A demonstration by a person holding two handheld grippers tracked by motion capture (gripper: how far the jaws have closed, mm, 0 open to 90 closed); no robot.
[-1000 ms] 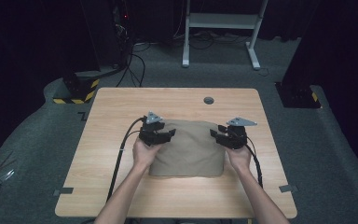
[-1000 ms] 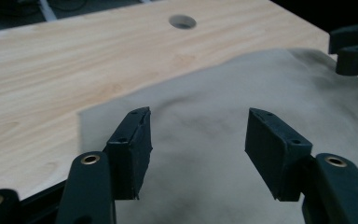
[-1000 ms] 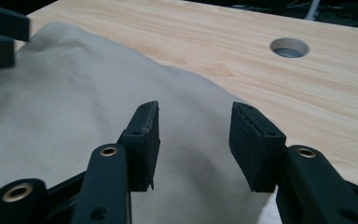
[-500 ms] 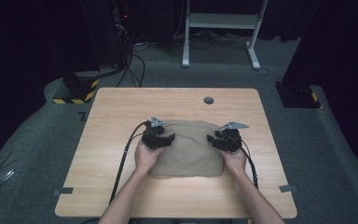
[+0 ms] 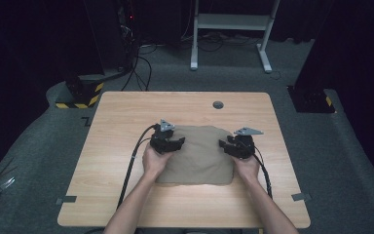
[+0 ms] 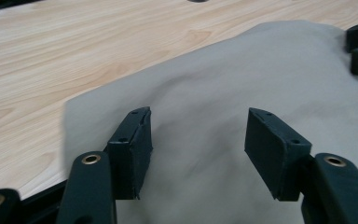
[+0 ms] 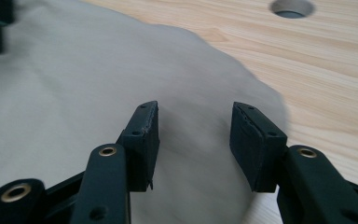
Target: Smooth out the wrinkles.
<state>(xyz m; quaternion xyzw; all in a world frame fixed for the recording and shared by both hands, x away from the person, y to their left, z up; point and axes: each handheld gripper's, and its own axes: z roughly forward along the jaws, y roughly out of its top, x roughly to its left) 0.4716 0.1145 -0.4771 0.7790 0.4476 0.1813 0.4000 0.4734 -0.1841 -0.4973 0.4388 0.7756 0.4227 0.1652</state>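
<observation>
A dark grey carpeted floor (image 5: 350, 161) surrounds the scene, and on it stands the light wooden tabletop (image 5: 126, 112), a rectangle with rounded corners and its long sides running left to right in the high view. Near the middle of its far edge sits a small round grey cable hole (image 5: 218, 105).

On the middle of the tabletop, a little toward the person's side, lies a beige folded cloth (image 5: 202, 156), roughly square with soft, rounded edges. It lies flat apart from a gentle swell, and its slightly longer axis runs from the near edge of the tabletop toward the far edge; its far edge bulges toward the cable hole. It touches nothing but the tabletop and the grippers.

The person's two forearms come in from the bottom of the high view. The left gripper (image 5: 171, 144), black with a grey three-cornered plate, rests at the cloth's left edge, pointing inward across the fabric. In the left gripper view its jaws stand apart over the cloth (image 6: 200, 140), with fabric between them but not pinched. The right gripper (image 5: 228, 146) sits at the cloth's right edge, facing the left one. In the right gripper view its jaws are likewise apart above the cloth (image 7: 74, 93), gripping nothing.
</observation>
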